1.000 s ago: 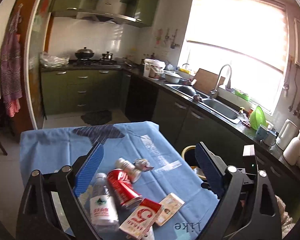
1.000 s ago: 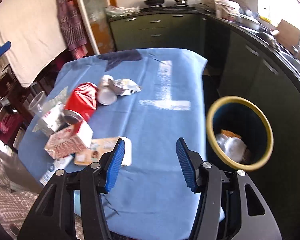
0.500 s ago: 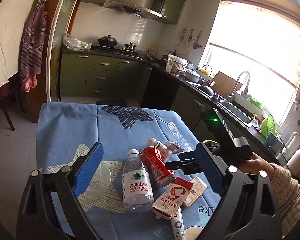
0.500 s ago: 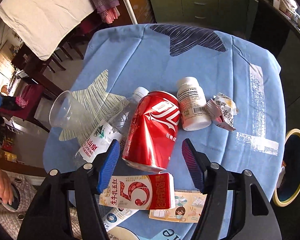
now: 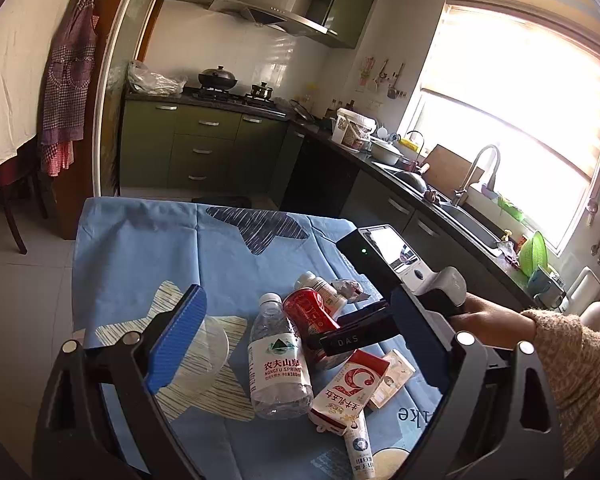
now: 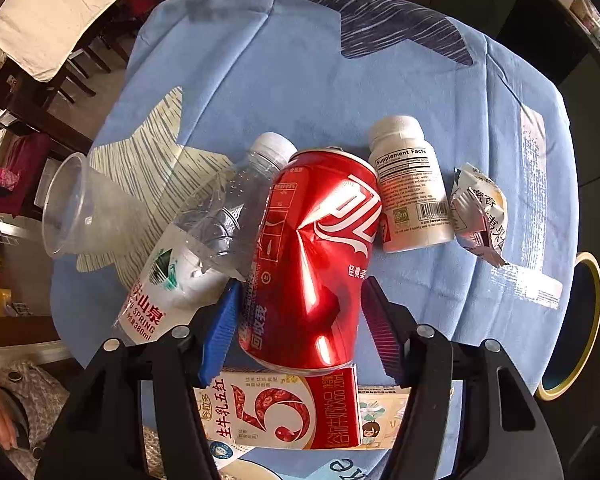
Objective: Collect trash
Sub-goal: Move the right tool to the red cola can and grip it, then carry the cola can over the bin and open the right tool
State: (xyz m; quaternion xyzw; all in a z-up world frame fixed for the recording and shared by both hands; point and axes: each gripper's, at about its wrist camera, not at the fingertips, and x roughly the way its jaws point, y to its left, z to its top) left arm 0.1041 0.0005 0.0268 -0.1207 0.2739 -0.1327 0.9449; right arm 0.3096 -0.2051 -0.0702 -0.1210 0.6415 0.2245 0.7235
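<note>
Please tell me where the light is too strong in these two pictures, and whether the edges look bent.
Left wrist view: the window is overexposed to white, and the door frame curves from fisheye distortion. Right wrist view: sunlight makes bright glare on the dented red can, and the blue tablecloth bulges into a rounded shape; the print on the can and the white bottle stays sharp.

- Left tool hung with its fingers spread wide apart.
- Right tool was lowered, fingers parted; the right hand gripped its handle.
</note>
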